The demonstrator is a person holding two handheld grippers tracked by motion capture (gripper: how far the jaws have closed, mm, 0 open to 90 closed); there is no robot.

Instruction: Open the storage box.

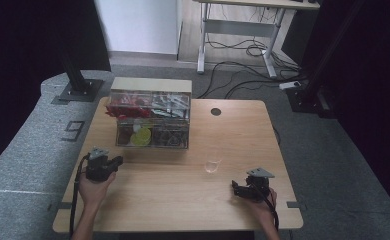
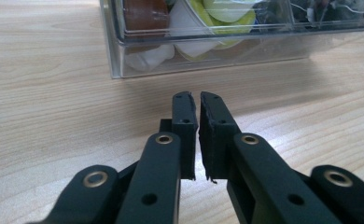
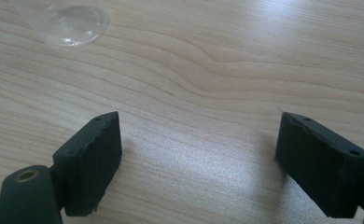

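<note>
Lying ahead of right gripper (image 3: 199, 158): clear cup (image 3: 70, 21).

We hold a black two-jaw left gripper (image 1: 117, 161) in our left hand (image 1: 95, 181), forearm coming in from the bottom edge of the high view, the jaws pointing forward and to the right. In the left gripper view (image 2: 198, 109) its two black jaws stand almost together, a thin slit between the pads, nothing between them. Our right hand (image 1: 261, 203) grips the black right gripper (image 1: 236, 188), which points left. In the right gripper view (image 3: 199, 154) its jaws stand wide apart, empty.
</note>
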